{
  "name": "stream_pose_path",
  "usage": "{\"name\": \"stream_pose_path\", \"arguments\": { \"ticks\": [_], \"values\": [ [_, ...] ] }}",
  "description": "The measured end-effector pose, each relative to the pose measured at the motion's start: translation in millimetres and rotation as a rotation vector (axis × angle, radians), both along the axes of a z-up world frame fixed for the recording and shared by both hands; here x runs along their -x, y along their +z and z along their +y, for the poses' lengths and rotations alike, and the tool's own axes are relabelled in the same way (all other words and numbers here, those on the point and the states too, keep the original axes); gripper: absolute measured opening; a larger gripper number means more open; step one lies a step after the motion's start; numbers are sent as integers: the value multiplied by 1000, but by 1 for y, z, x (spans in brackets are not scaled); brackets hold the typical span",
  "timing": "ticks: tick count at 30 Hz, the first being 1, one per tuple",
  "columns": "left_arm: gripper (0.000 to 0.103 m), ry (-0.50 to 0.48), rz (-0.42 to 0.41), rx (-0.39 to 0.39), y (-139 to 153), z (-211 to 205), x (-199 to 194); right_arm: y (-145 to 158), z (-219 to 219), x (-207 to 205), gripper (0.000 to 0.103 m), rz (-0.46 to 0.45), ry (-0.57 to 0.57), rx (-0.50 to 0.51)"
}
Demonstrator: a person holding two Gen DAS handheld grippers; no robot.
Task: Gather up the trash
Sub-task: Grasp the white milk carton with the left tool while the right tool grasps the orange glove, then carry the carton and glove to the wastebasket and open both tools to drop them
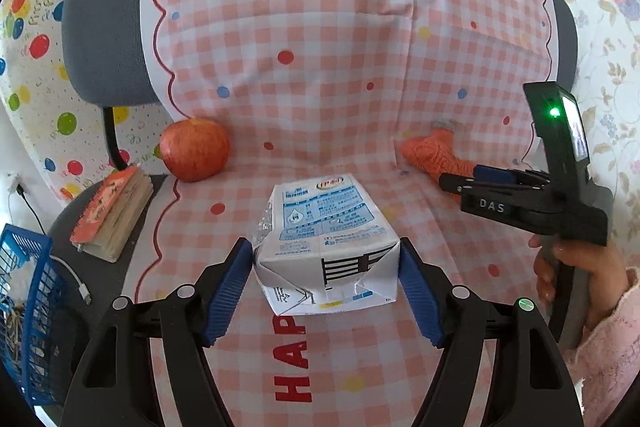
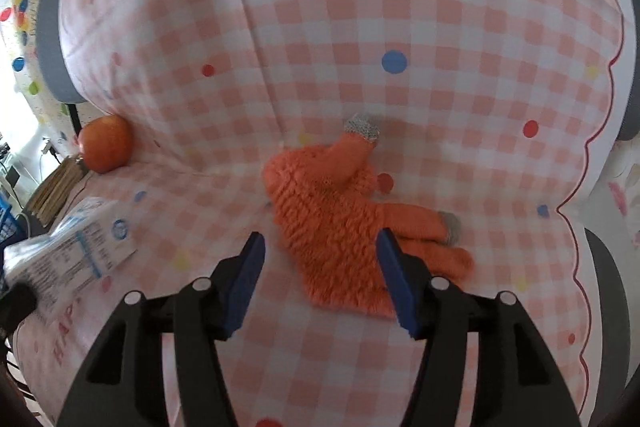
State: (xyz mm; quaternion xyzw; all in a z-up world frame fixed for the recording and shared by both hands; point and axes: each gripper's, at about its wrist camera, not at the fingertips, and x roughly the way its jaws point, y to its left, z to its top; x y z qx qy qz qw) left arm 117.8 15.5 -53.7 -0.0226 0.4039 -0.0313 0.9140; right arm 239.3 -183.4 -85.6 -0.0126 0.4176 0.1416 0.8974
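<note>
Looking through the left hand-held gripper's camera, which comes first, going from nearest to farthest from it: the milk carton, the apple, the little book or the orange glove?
1. Milk carton: between the fingers of the left hand-held gripper, nearest.
2. Small book: off to the left, at the cloth's edge.
3. Apple at back left and orange glove at back right: both farther, too close to rank.

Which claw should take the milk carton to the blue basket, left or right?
Left. The left claw already brackets the milk carton, pads at both sides, and the blue basket sits on its side. The right claw hangs open over the orange glove.
</note>
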Motion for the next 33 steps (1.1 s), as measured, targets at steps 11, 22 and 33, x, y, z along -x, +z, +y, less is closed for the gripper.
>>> {"name": "stream_pose_path", "arguments": {
  "ticks": [11,22,33],
  "values": [
    [72,-82,70,13,-19,20,45,10,-1,79,15,6,39,0],
    [89,-45,85,46,-15,27,69,32,-9,162,15,-26,-24,-90],
    [85,37,147,58,-26,21,25,51,-24,198,15,-87,-71,-95]
  ]
}}
